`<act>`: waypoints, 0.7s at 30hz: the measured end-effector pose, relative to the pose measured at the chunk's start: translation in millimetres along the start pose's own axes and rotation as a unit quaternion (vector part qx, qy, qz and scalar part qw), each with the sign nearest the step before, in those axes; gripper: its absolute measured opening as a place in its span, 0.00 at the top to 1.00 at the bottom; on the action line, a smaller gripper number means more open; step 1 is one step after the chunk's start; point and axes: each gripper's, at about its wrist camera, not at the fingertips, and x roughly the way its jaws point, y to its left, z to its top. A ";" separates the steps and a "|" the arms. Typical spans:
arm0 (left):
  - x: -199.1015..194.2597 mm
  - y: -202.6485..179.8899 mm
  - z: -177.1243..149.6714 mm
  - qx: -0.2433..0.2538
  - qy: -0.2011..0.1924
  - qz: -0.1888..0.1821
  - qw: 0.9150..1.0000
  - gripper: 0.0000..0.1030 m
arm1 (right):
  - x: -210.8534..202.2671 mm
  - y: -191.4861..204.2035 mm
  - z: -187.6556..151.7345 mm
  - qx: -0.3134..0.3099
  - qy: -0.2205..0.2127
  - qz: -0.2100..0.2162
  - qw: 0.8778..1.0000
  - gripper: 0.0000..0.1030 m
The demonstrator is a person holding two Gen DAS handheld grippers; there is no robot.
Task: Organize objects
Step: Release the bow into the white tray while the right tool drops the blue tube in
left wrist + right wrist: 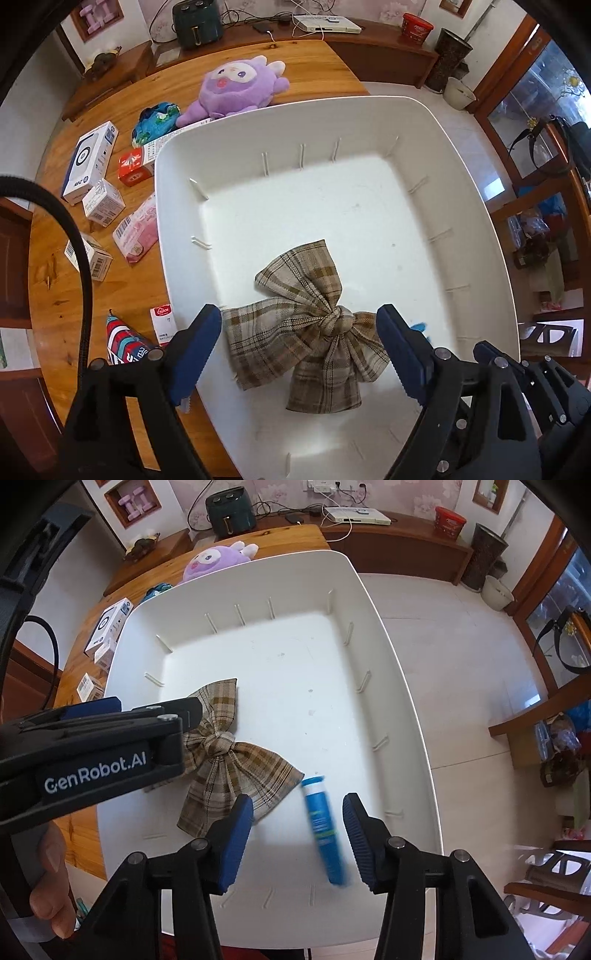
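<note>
A large white bin [476, 192] [402, 686] stands on the wooden table [122, 306]. A plaid cloth bow [314, 325] [240, 760] lies on its floor. My left gripper [299, 317] is open above the bow, one finger on each side, not touching it; it also shows in the right wrist view [155, 716]. A blue tube [323, 827] lies in the bin, blurred, between the fingers of my open right gripper [297, 808]; only its tip [419, 326] shows in the left wrist view.
On the table left of the bin lie a purple plush toy [236, 88], a blue-green pouch [153, 122], several small boxes [90, 162], a pink packet [138, 232] and a red-blue pouch [123, 343]. A sideboard [369, 51] stands behind.
</note>
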 end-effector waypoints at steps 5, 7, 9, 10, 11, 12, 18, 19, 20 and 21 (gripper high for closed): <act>-12.3 -0.9 0.5 0.008 -0.017 0.001 1.000 0.14 | -6.8 4.0 1.8 -0.004 -0.009 0.006 1.000 0.50; -16.5 -0.5 2.0 0.008 -0.022 0.000 1.000 0.14 | -10.3 5.5 2.7 -0.005 -0.014 0.006 1.000 0.50; -19.2 1.1 3.3 0.006 -0.024 0.000 1.000 0.14 | -13.9 6.8 3.5 -0.006 -0.019 0.009 1.000 0.50; -21.1 2.5 3.5 0.002 -0.026 -0.001 1.000 0.14 | -15.4 7.6 3.9 -0.007 -0.022 0.009 1.000 0.50; -22.7 3.9 3.7 0.000 -0.026 -0.001 1.000 0.14 | -16.7 8.3 4.1 -0.009 -0.023 0.008 1.000 0.50; -24.1 5.0 4.0 -0.002 -0.028 0.001 1.000 0.14 | -17.7 8.8 4.3 -0.010 -0.025 0.006 1.000 0.50; -36.8 6.8 2.3 0.001 -0.047 0.008 0.999 0.14 | -23.1 11.4 4.2 -0.012 -0.028 0.007 1.000 0.50; -38.2 7.3 1.6 0.003 -0.049 0.009 0.999 0.14 | -24.0 11.9 4.0 -0.012 -0.029 0.007 0.999 0.50; -39.7 7.2 1.2 0.004 -0.052 0.012 0.999 0.14 | -25.2 12.4 4.0 -0.012 -0.031 0.008 0.999 0.50; -41.4 7.4 0.6 0.006 -0.054 0.015 0.998 0.14 | -26.6 12.8 4.1 -0.012 -0.032 0.007 0.999 0.50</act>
